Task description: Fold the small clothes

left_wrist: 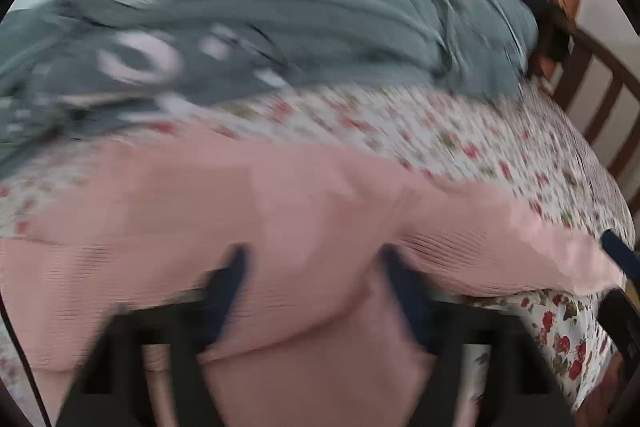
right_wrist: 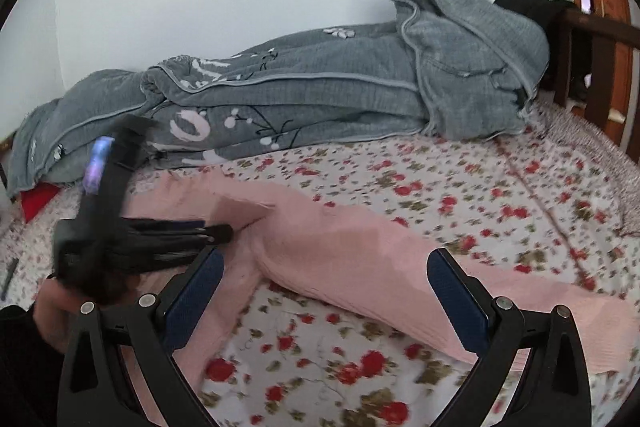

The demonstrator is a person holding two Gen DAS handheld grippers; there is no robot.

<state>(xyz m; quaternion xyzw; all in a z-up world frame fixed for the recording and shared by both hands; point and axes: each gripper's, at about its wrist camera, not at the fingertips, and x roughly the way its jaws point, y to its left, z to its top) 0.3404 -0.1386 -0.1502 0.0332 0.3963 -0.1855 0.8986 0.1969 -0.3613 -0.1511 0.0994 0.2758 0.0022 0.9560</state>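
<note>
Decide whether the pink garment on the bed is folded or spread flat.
Partly folded. In the right wrist view the pink garment has one edge doubled over itself into a thick ridge, while its other parts lie flat on the floral bedsheet.

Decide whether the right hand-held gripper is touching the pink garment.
Cannot tell. In the right wrist view the right hand-held gripper stands open over the pink garment, but no gap or contact shows plainly.

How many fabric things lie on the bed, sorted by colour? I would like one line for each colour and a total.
Pink: 1, the pink garment
Grey: 1, the grey quilt heaped along the wall
Floral: 1, the floral sheet under both
Red: 1, a red piece under the quilt's end, too hidden to identify
Total: 4
</note>
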